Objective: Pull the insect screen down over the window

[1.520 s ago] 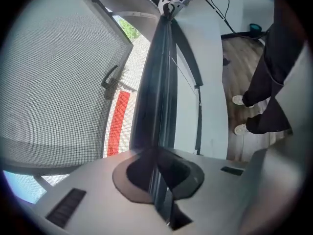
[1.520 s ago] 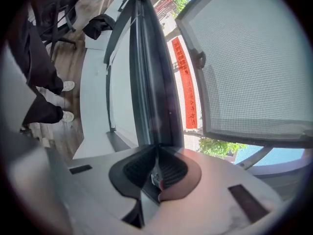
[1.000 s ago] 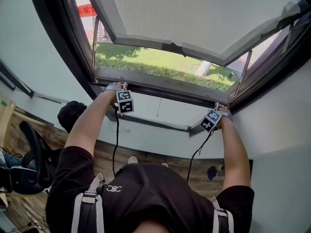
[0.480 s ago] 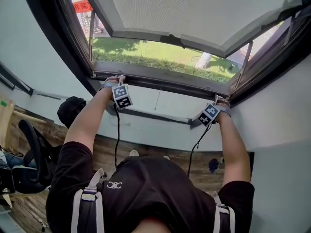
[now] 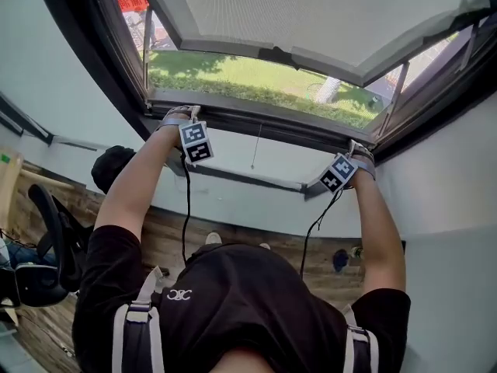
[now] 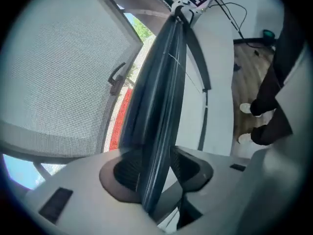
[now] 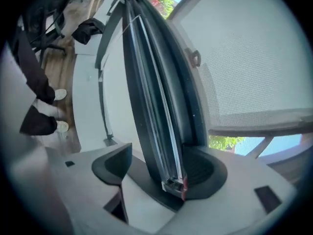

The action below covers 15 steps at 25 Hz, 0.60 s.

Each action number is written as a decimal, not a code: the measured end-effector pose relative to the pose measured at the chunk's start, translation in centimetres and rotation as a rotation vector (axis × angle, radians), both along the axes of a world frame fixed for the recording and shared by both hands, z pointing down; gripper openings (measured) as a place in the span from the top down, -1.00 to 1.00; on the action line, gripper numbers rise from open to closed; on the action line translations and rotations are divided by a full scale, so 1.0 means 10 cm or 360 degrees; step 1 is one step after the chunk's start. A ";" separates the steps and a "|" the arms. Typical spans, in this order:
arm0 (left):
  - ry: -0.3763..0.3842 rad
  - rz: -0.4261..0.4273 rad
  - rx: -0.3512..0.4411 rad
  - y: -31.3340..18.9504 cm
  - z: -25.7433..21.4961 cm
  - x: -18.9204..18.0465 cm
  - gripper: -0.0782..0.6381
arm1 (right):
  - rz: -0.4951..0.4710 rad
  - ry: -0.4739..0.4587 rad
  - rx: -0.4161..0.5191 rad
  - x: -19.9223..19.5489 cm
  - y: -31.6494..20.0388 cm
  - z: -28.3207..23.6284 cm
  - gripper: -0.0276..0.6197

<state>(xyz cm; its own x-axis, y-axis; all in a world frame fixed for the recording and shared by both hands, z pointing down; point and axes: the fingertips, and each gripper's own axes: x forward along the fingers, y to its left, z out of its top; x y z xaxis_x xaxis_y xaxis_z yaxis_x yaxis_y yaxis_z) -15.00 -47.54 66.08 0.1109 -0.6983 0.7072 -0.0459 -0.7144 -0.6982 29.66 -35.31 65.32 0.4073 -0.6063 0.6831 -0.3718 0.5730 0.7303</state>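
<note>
The screen's dark pull bar (image 5: 264,124) lies along the lower window frame, close to the sill. My left gripper (image 5: 180,115) straddles its left part and my right gripper (image 5: 359,149) its right end. In the left gripper view the bar (image 6: 161,97) runs between the jaws of the left gripper (image 6: 156,170): it touches one pad and a gap shows at the other, the jaws having just opened a little. In the right gripper view the bar's end (image 7: 173,182) sits inside the right gripper (image 7: 159,165), whose jaws have just been opening; one pad stands well clear.
A mesh-covered panel in a grey frame (image 5: 311,14) tilts outward above, with grass (image 5: 256,88) beyond. A thin cord (image 5: 255,150) hangs below the sill over a dark rail (image 5: 248,179). An office chair (image 5: 46,239) and a black bag (image 5: 112,169) stand at the left.
Both hands sit slightly higher in the picture than a second ago, still at the bar. The bar itself has stayed along the lower frame.
</note>
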 end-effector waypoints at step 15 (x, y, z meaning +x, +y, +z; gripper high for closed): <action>0.0031 -0.0086 -0.0149 0.10 0.34 -0.02 0.00 | 0.0082 -0.0163 -0.0034 -0.12 0.07 0.26 -0.26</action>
<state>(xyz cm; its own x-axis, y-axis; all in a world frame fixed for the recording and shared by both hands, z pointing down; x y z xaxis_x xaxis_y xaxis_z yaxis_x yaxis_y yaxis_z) -15.21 -46.59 69.53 0.0895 -0.6345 0.7677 -0.0989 -0.7727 -0.6270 28.50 -34.60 67.96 0.3649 -0.5713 0.7352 -0.4734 0.5661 0.6749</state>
